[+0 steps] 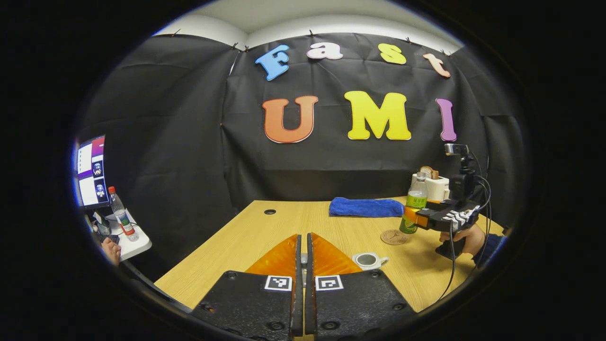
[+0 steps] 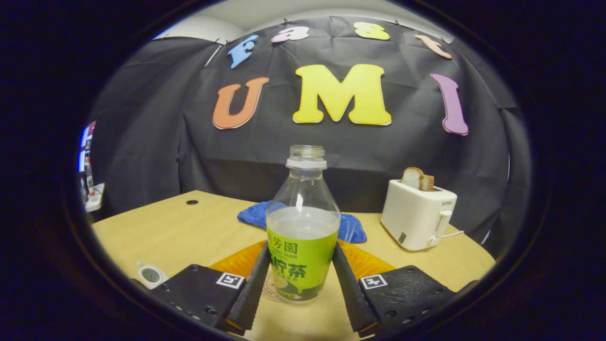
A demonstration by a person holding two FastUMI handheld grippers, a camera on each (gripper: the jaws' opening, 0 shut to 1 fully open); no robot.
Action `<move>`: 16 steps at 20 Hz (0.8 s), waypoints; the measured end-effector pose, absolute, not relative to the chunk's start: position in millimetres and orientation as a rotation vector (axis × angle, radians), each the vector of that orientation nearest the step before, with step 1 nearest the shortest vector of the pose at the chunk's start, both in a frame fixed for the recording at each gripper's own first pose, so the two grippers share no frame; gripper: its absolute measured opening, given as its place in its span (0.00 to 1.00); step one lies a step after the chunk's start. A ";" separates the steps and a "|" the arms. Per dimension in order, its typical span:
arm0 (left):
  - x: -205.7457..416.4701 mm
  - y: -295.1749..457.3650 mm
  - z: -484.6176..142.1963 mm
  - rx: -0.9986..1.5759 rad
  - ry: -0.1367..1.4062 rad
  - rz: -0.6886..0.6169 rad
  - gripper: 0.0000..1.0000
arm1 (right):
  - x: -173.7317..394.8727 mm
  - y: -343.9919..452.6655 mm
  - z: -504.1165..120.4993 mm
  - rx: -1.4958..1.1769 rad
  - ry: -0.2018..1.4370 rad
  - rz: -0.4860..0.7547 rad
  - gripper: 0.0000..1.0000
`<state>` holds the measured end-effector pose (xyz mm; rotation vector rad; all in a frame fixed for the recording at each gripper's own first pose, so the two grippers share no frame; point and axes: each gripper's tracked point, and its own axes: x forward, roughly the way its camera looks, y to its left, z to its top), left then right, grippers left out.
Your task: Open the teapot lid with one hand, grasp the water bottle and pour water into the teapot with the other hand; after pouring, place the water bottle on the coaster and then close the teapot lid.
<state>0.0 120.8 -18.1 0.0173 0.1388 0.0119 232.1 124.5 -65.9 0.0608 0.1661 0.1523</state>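
Left gripper view
Left gripper (image 1: 303,258): low over the tabletop (image 1: 265,237), jaws together with nothing between them.
Teapot (image 1: 368,260): just right of the fingertips, on the tabletop, its top showing open — no lid seen on it.
Coaster (image 1: 393,237): round, flat on the tabletop, farther off to the right.
Bottle (image 1: 415,204): upright, just behind the coaster, uncapped, held by the right gripper (image 1: 413,217) with a hand (image 1: 468,239) at its grip.
Towel (image 1: 365,207): blue, lying toward the back edge.
Toaster (image 1: 433,185): behind the bottle, bread in its slot.

Right gripper view
Right gripper (image 2: 301,270): jaws clamped on the bottle (image 2: 303,222) — one finger on each side of the green label.
Bottle: upright, partly full of clear liquid; the coaster (image 2: 273,290) shows under its base.
Teapot (image 2: 151,275): far left, on the tabletop (image 2: 189,227).
Towel (image 2: 351,227): behind the bottle.
Toaster (image 2: 416,215): to the right, well apart.
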 end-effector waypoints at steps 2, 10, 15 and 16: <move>0.1 121.4 -20.0 0.023 0.144 0.015 0.04 | 239.7 140.7 -73.1 0.080 0.175 0.184 0.76; 4.5 119.3 -27.8 0.034 0.165 0.012 0.04 | 254.8 145.6 -89.1 0.051 0.182 0.185 0.75; 8.2 118.3 -29.2 0.051 0.171 0.025 0.04 | 237.2 140.7 -71.5 0.116 0.163 0.221 0.97; 8.3 116.8 -28.3 0.051 0.165 0.025 0.04 | 230.2 137.1 -66.3 0.115 0.152 0.219 0.99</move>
